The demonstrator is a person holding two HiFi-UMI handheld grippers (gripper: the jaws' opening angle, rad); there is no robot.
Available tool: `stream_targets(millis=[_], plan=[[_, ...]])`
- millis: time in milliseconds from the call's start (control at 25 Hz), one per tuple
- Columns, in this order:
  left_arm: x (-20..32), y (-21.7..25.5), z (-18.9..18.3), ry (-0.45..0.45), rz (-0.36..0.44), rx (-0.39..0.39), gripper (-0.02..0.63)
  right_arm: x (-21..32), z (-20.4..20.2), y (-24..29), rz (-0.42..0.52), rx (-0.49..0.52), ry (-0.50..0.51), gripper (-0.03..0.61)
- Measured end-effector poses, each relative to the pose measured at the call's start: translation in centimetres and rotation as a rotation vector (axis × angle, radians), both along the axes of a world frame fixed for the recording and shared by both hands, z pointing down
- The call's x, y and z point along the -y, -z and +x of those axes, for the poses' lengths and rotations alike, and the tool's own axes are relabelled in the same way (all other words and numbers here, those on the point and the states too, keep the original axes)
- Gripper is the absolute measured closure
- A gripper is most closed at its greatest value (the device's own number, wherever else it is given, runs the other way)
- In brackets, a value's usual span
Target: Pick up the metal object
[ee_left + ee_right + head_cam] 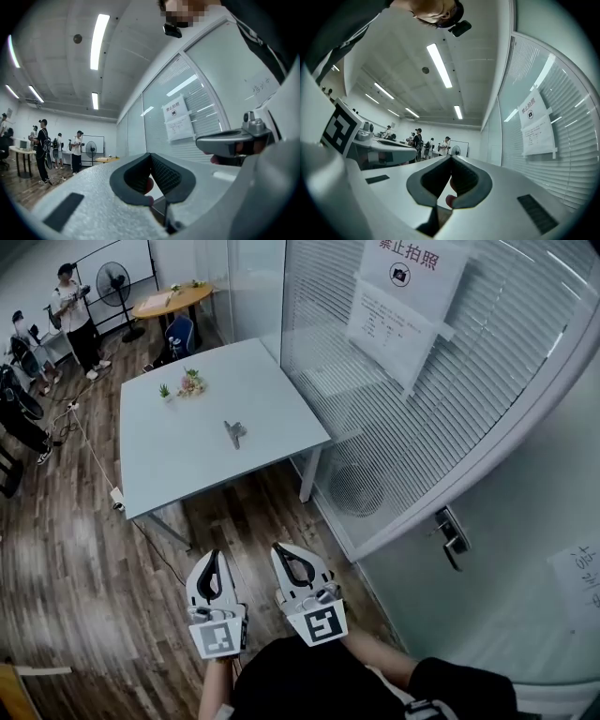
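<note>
The metal object [234, 433], small and grey, lies near the middle of a pale square table [169, 460] some way ahead of me. Both grippers hang low near my body, well short of the table and above the wooden floor. My left gripper [215, 555] is shut with nothing in it, and its own view shows the dark pads meeting at the tip of the left gripper [150, 154]. Beside it, my right gripper [279, 548] is also shut and empty, pads together at the tip of the right gripper [451, 157]. The two gripper views point up at ceiling and wall, so the metal object is not in them.
Small potted plants [189, 382] stand at the table's far side. A glass partition with blinds and a paper notice [405, 289] runs along the right, with a door handle [452, 532] nearby. A round wooden table [172, 300], a fan [114, 283] and people [73, 315] are at the far left.
</note>
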State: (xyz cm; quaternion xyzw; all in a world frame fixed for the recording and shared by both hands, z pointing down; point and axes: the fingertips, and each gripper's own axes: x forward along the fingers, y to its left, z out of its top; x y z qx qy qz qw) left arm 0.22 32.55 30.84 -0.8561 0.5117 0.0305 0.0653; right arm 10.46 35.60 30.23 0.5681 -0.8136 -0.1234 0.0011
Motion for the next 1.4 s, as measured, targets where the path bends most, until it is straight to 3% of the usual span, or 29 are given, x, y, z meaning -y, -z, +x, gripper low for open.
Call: stream_targets(millis=[280, 440, 600, 760, 880, 1080, 1400], plan=[[6.3, -1.0, 4.1, -0.005, -0.011, 0.058, 0.603, 6.4, 3.4, -0.7, 0.021, 0.021, 0.008, 0.577], [9.6, -0.5, 5.5, 0.032, -0.001, 0.048, 0.603, 9.7, 4.5, -2.5, -0.071, 0.027, 0.064, 0.577], [11.4, -0.9, 6.8, 0.049, -0.019, 0.022, 0.603, 11.6, 5.4, -3.2, -0.063, 0.021, 0.089, 0.577], [12.9, -2.9, 7.3, 0.061, -0.057, 0.055, 0.603, 13.0, 6.2, -5.0, -0.123, 0.038, 0.084, 0.577], [13.9, -4.4, 8.2, 0.034, -0.077, 0.071, 0.603, 14.7, 7.1, -5.7, -0.148, 0.038, 0.068, 0.577], [17.2, -5.3, 8.9, 0.02, -0.125, 0.023, 0.603, 16.7, 8.3, -5.6, -0.133, 0.001, 0.025, 0.577], [23.0, -4.3, 13.6, -0.136, -0.098, -0.035, 0.603, 20.8, 10.8, -5.1, -0.166, -0.023, -0.099, 0.577]])
